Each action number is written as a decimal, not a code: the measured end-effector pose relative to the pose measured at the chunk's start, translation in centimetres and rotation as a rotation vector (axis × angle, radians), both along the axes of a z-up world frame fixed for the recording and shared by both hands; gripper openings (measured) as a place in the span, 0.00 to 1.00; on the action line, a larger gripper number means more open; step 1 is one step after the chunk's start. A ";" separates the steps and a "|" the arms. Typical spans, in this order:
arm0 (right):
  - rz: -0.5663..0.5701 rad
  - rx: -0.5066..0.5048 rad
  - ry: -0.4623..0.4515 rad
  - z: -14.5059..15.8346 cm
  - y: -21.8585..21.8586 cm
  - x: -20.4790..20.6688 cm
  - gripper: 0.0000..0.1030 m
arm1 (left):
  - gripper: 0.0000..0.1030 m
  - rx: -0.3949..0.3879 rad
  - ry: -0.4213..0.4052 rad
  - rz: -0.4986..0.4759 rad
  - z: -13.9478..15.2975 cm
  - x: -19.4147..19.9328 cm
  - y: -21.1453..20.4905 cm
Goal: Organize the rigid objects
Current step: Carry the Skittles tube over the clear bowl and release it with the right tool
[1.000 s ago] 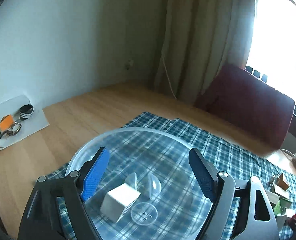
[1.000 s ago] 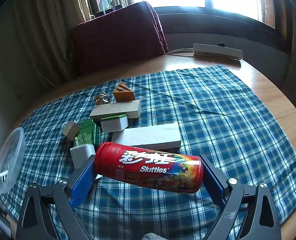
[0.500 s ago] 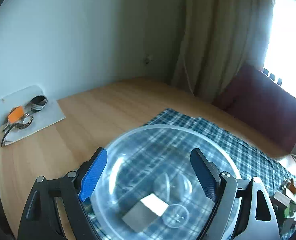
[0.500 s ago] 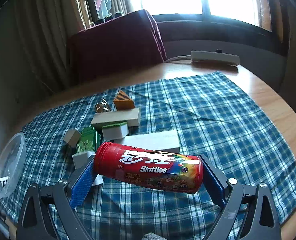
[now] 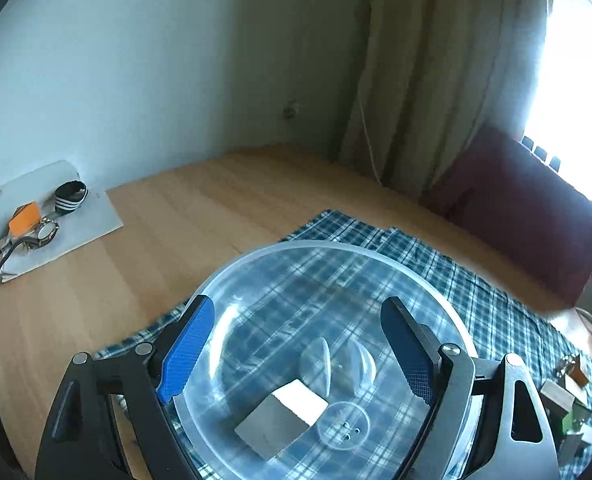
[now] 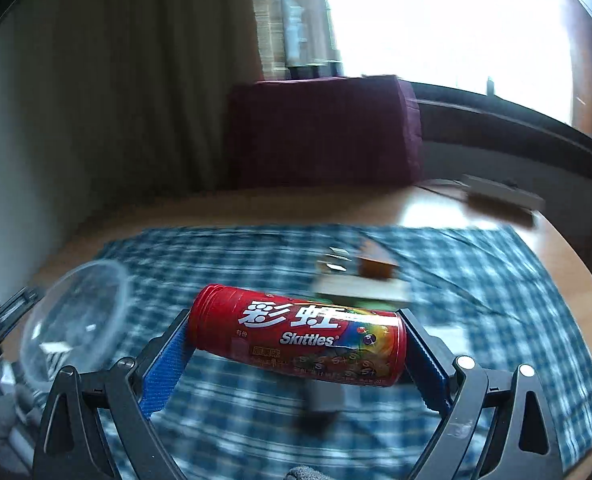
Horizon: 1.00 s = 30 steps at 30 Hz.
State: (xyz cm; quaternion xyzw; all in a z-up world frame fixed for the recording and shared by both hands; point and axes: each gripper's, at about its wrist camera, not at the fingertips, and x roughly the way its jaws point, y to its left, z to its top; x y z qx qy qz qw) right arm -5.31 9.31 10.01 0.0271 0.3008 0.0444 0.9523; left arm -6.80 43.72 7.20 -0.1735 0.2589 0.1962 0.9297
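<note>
On my left, the clear bowl (image 5: pixel 328 280) holds one white block (image 5: pixel 283 420), my left gripper (image 5: pixel 296 356) wide open around it. My right gripper's (image 6: pixel 296 344) jaws clamp the red Skittles can (image 6: pixel 298 336) lengthwise, above the checked cloth (image 6: pixel 476 280).

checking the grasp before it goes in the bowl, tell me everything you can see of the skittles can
The Skittles can is a red cylinder, glossy like metal or plastic, with a ribbed red cap at its left end. White Chinese characters, the word Skittles and a rainbow with candies cover its side. It lies crosswise, tilted slightly down to the right, clamped end to end by the right gripper: one blue-padded finger presses the cap end, the other the base. It hangs above the blue checked cloth, touching nothing else.
</note>
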 end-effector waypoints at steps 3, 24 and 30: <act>0.098 -0.012 0.008 0.2 3.1 0.5 0.95 | 0.84 -0.012 -0.016 0.013 0.3 -0.3 0.2; 0.435 -0.048 0.106 -1.6 15.0 2.2 0.95 | 0.87 -0.042 -0.036 0.070 0.4 -0.7 1.2; 0.467 -0.066 0.117 -2.4 15.6 2.6 0.95 | 0.87 -0.039 -0.037 0.085 0.4 -0.7 1.3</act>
